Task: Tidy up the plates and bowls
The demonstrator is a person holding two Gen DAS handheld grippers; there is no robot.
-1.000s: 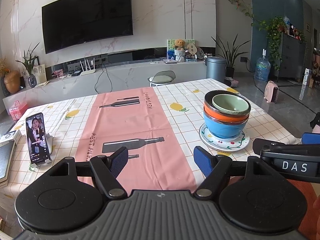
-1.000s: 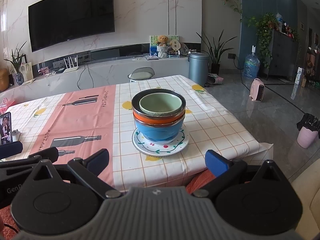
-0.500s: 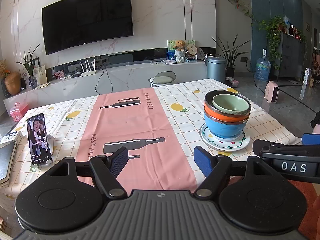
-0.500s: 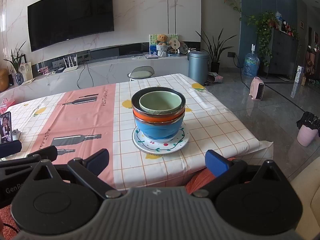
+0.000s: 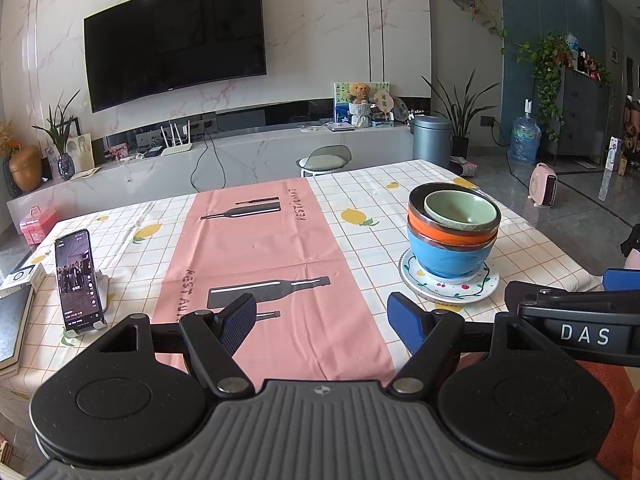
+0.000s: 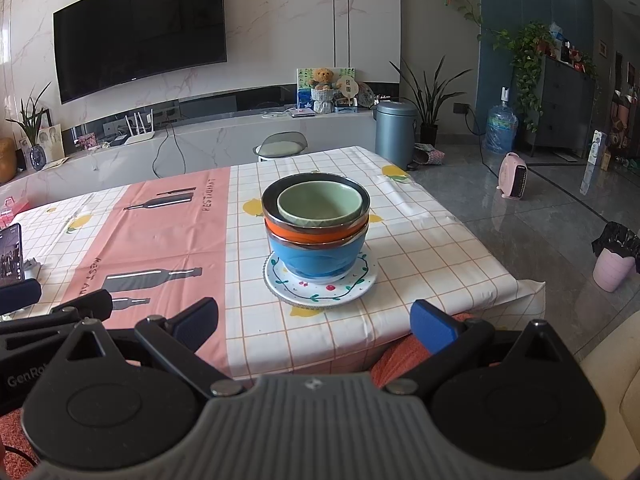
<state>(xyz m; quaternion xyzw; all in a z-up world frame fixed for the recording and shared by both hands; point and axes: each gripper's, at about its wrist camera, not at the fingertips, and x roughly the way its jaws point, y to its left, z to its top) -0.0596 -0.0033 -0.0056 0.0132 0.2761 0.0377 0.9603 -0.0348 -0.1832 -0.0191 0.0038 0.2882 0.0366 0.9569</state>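
Three nested bowls stand on a white round plate with a painted vine and red berry rim [image 6: 320, 288]: a pale green ceramic bowl [image 6: 320, 204] sits inside an orange bowl with a dark metallic rim [image 6: 312, 234], which sits inside a blue bowl [image 6: 316, 256]. The stack rests on the checked lemon-print tablecloth [image 6: 420, 248], just right of its pink bottle-print panel [image 5: 260, 248], near the table's right edge. The right gripper [image 6: 314, 326] hangs at the near table edge with its blue-padded fingers spread wide, holding nothing; the stack lies straight ahead of it, well apart. The left gripper [image 5: 322, 318] is likewise spread and empty over the pink panel, the stack ahead and to its right. A lit smartphone on a stand [image 5: 76, 278] is propped at the left.
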